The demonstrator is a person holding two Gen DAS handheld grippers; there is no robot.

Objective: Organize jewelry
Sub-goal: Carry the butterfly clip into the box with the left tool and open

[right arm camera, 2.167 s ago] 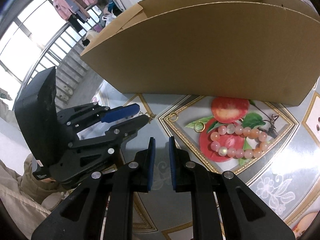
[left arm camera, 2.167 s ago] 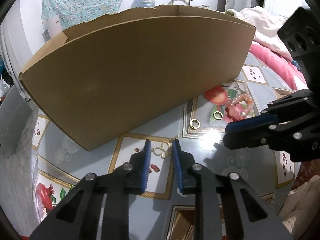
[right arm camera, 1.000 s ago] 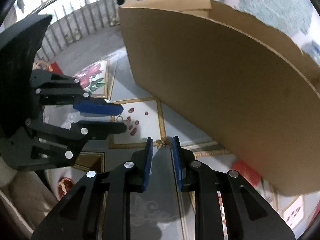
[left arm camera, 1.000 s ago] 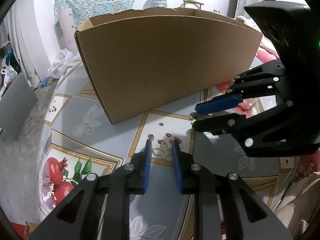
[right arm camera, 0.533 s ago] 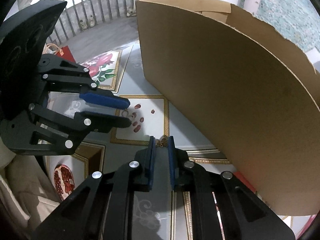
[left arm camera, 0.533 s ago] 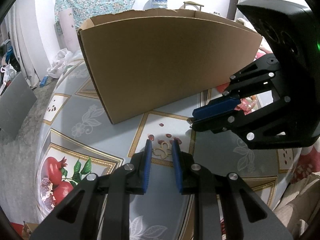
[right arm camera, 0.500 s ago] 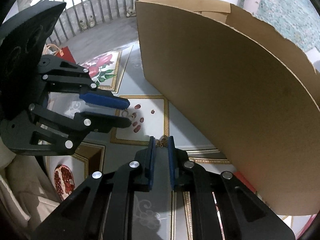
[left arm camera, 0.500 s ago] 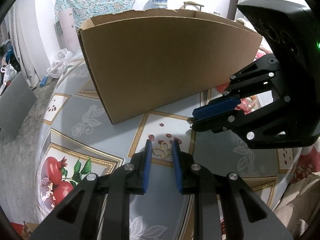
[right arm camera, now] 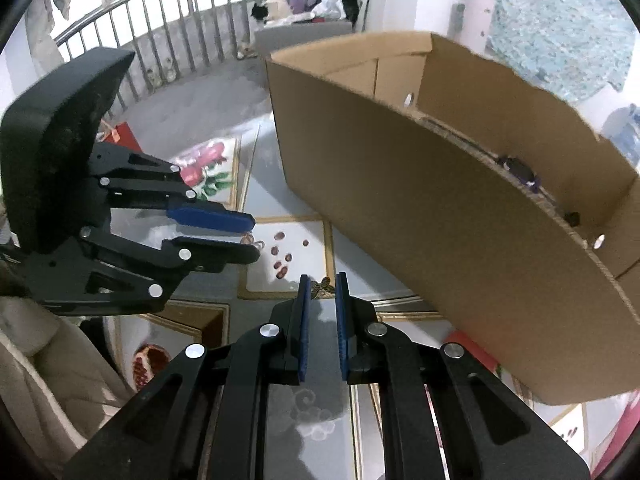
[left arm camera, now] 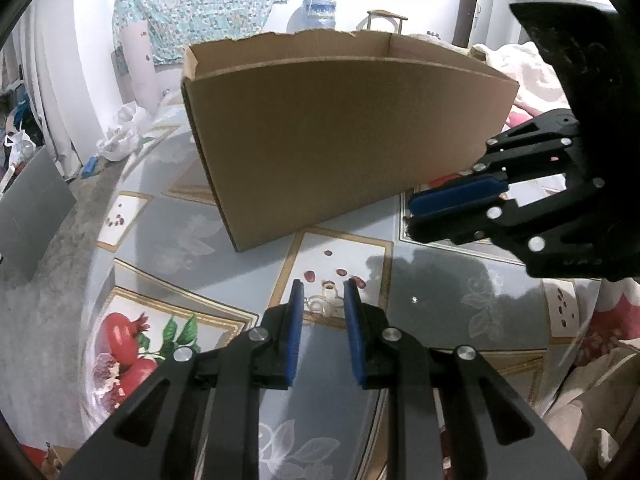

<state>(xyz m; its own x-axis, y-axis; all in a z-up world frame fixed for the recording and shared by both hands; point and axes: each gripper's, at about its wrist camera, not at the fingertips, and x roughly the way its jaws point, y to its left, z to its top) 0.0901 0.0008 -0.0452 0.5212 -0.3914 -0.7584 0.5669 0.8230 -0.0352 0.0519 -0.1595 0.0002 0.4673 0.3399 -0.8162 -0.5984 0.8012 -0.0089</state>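
Left wrist view: left gripper (left arm camera: 323, 294) clamped on a gold earring (left arm camera: 322, 303), near the cardboard box (left arm camera: 340, 128) front.

Right wrist view: right gripper (right arm camera: 320, 290) clamped on a small gold piece (right arm camera: 322, 286), beside the same box.

The cardboard box (left arm camera: 344, 128) was set on the table (left arm camera: 192, 240), behind both grippers; small items (right arm camera: 520, 170) were lying inside it.

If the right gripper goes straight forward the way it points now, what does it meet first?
Probably the tablecloth, since the right gripper points slightly down at its pattern, holding a small gold earring. The cardboard box lies to its right, the left gripper to its left; depth is uncertain.
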